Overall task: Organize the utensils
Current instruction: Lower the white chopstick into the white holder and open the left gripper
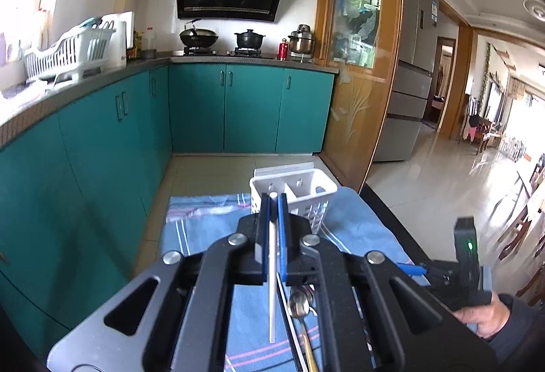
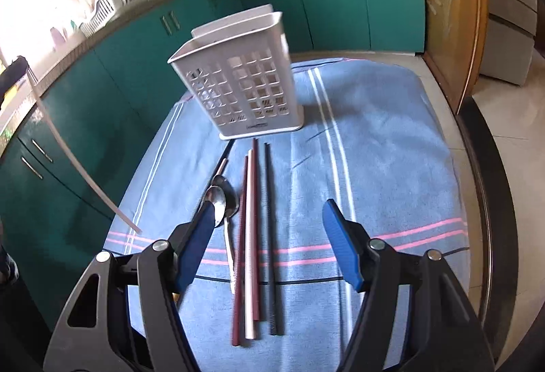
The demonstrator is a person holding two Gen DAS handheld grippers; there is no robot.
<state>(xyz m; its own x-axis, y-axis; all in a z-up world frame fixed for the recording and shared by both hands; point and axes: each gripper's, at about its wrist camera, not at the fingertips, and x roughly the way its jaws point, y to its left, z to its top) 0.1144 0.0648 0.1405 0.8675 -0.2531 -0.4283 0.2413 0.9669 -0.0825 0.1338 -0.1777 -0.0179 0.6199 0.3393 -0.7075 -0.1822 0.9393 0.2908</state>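
My left gripper (image 1: 273,198) is shut on a white chopstick (image 1: 272,287) and holds it in the air just before the white utensil holder (image 1: 299,191). The same chopstick shows at the left in the right wrist view (image 2: 78,167), hanging slanted above the cloth. My right gripper (image 2: 269,212) is open and empty above the blue cloth (image 2: 374,140). Below it lie several chopsticks: dark red (image 2: 240,253), white (image 2: 251,246) and black (image 2: 269,236). Metal spoons (image 2: 221,198) lie by its left finger. The slotted holder (image 2: 238,82) stands upright on the cloth behind them.
Teal cabinets (image 1: 102,140) run along the left and back. A dish rack (image 1: 68,52) sits on the counter. Pots (image 1: 248,38) stand on the stove. A wooden glass partition (image 1: 357,82) is at the right. The right gripper (image 1: 466,256) is visible at the right in the left wrist view.
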